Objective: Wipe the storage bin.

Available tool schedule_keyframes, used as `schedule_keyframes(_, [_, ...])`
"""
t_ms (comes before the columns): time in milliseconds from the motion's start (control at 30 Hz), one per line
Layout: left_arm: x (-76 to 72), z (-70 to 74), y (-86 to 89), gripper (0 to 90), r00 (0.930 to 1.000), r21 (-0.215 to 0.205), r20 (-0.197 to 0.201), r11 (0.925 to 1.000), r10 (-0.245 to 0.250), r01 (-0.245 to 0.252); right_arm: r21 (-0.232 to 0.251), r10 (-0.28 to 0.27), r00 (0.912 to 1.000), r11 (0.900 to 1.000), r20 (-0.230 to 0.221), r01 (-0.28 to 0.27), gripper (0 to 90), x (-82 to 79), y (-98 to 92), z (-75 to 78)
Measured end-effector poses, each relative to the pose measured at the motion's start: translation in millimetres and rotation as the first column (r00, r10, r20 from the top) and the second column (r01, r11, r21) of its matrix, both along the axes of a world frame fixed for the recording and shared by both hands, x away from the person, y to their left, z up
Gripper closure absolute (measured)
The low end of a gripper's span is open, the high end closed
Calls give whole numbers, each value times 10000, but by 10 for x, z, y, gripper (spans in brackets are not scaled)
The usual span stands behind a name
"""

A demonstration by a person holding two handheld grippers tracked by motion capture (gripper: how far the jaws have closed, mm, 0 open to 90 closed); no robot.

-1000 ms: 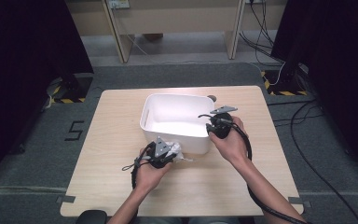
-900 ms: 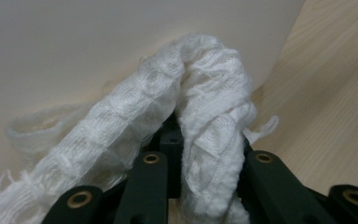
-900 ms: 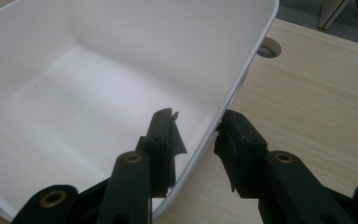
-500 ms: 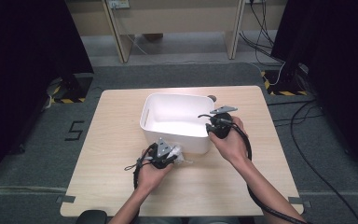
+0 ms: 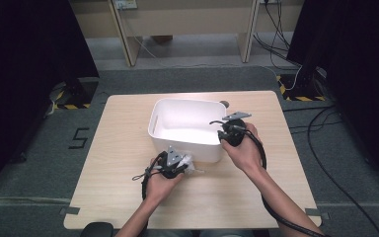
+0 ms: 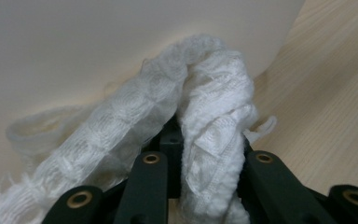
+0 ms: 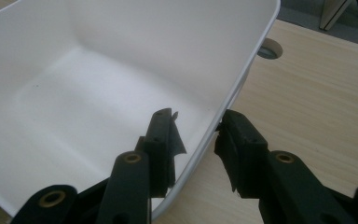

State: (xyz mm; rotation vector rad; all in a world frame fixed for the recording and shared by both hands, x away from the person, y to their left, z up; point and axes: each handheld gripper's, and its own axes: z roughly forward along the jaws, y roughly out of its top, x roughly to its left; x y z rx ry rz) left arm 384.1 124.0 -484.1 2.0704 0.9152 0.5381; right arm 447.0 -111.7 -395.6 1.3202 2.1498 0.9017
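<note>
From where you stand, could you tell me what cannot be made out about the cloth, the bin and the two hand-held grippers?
- White cloth: its lower end is cut off by the bottom edge of the left gripper view; in the high view it is too small for detail.
- White bin: its near wall runs off the right gripper view's lower edge.
- Right hand-held gripper: it straddles the bin's rim, but whether the pads press it is unclear.

Both grippers, left gripper [image 5: 171, 162] and right gripper [image 5: 233, 131], are black with brass rivets behind the fingers [image 7: 161, 135], grey three-cornered top plates, black trailing cables, and bare forearms.
</note>
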Motion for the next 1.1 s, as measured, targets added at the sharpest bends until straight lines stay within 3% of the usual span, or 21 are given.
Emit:
schedule_keyframes(267, [-8,54,-17,757,10000,-31,-6,10000,-30,30,-7,10,10000,10000,-11,-10,655,0,3,2])
schedule_keyframes(1100, [-50,447,-124,757,9985,-411,495,9989,-217,237,-10,12,10000,10000,-7,-12,655,5,2,2])
